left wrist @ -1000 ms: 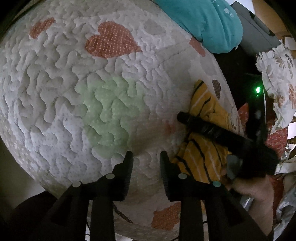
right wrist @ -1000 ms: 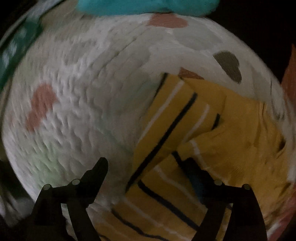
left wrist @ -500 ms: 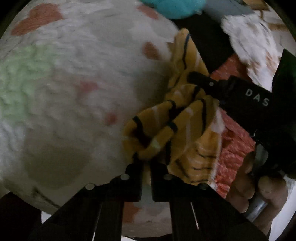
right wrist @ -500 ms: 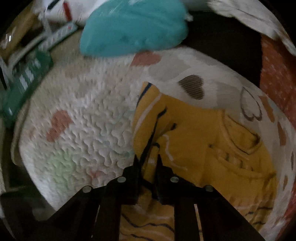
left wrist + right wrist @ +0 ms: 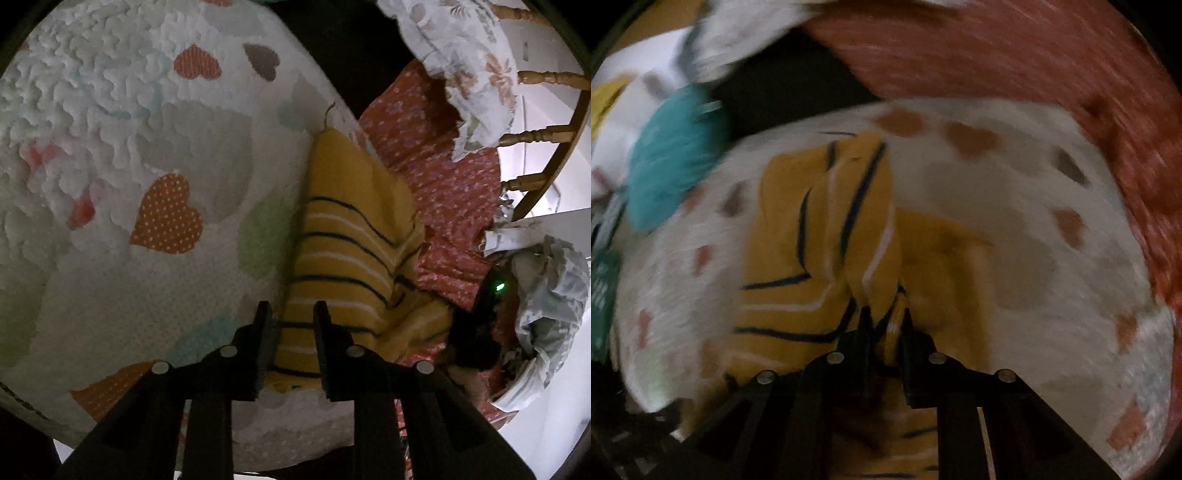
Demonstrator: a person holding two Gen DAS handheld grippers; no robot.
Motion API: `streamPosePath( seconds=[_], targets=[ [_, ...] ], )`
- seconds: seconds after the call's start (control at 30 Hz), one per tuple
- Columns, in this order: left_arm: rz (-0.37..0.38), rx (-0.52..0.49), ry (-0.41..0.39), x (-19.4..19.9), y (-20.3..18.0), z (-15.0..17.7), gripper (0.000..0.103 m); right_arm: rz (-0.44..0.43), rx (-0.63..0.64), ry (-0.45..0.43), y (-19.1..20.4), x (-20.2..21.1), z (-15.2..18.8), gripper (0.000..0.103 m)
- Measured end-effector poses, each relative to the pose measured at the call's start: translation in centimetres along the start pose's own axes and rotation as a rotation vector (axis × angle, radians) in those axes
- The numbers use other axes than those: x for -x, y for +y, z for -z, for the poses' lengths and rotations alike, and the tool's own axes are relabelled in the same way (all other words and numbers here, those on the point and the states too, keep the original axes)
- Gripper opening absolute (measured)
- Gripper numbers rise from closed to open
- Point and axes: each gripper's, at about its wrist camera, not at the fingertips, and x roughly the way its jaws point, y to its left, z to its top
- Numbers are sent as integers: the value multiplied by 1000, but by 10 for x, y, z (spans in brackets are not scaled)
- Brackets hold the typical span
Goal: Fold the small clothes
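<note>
A yellow garment with dark and white stripes (image 5: 343, 236) lies stretched out along the right edge of the white heart-print quilt (image 5: 122, 155). My left gripper (image 5: 291, 310) hovers over its near end. The jaws are opening, and striped cloth shows in the gap with neither pad pressing on it. In the right wrist view, my right gripper (image 5: 885, 314) is shut on a bunched fold of the same yellow garment (image 5: 849, 221), which rises in a ridge from the jaws. That view is blurred by motion. A green light (image 5: 499, 286) marks the right gripper's dark body at the garment's right side.
A teal garment (image 5: 672, 158) sits at the quilt's far left corner. Red patterned cloth (image 5: 443, 177) lies beyond the quilt's right edge. Above it hang a floral cloth (image 5: 469, 62) and wooden chair spindles (image 5: 546, 133). Pale clothes (image 5: 550, 295) are heaped at the right.
The left gripper pinched the garment, pulled it out along the quilt's edge, then parted its jaws. The right gripper closed on a fold and swept sideways with it, rolling.
</note>
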Motion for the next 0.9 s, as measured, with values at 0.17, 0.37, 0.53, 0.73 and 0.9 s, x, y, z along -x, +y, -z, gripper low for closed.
streamPosePath(
  seconds=[0.17,0.37,0.53,0.73,0.9],
  targets=[
    [-49,-22,42,-20,-8,6,22,61,-61,-88,-29,23,11,21],
    [-108,-83,58,-35,-23,15,24,-27,-3,-197,-4,61,31,21],
    [-125,-121,87,-45,-35,22,29,-109,35,-139,15,48,72,21],
    [-183,-179,128,-59,-42,32,32,-32,-71,49,-20,-6,100,17],
    [-202,-230,122,-60,-52,37,32,-77,-118,-132,-27,40,71,22]
  ],
)
